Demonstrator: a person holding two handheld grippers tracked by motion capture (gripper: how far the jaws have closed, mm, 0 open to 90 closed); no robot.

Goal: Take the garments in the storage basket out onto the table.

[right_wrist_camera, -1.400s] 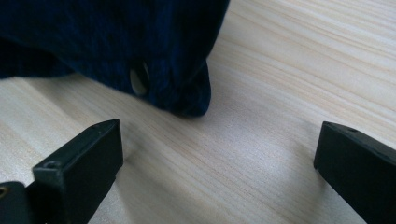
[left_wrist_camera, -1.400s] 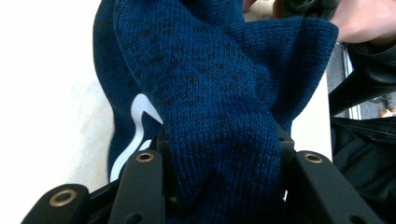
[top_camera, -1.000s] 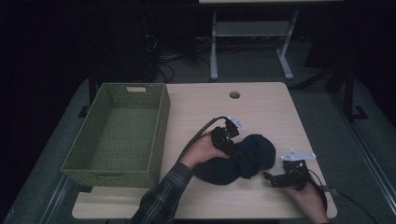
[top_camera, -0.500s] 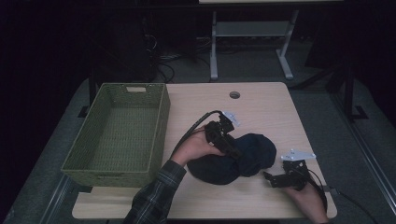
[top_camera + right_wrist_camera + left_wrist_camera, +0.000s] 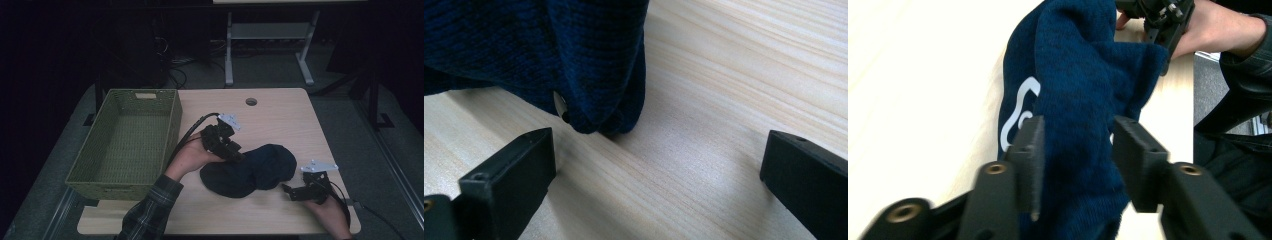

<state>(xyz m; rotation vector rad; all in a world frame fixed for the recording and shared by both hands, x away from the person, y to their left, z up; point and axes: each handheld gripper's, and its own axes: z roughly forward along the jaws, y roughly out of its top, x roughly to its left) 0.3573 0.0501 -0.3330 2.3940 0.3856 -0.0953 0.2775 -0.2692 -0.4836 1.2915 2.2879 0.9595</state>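
dark room, cables and a metal stand at the back; pale wood counter [image 5: 280, 120] lit in front of the person. green woven basket [image 5: 125, 142] on the counter's left side, nothing seen inside.

dark blue knitted garment [image 5: 250, 170], with a white mark on it in the left gripper view, lies bunched on the counter right of the basket, between the two hands.

left hand-held gripper [image 5: 235, 152] at the garment's left upper edge. in the left gripper view [image 5: 1075, 160] a fold of the knit stands between the jaws, which have just been closing; the cloth fills the gap and both pads seem to press on it, so a partly closed grip on a thick fold.

right hand-held gripper [image 5: 289, 191] just beside the garment's lower right edge, low to the counter. its own view [image 5: 654, 180] shows the jaws wide apart, bare wood between them, the garment's hem just ahead, not touched.

judgement: step in hand looks like lifting the garment toward the basket. to do it well: keep the left grip deep on the fold, not on the edge loops; bring the right one forward under the hem and close on a full bunch before raising, so the knit does not sag or drag. lift both together, clear the basket wall, then lower.
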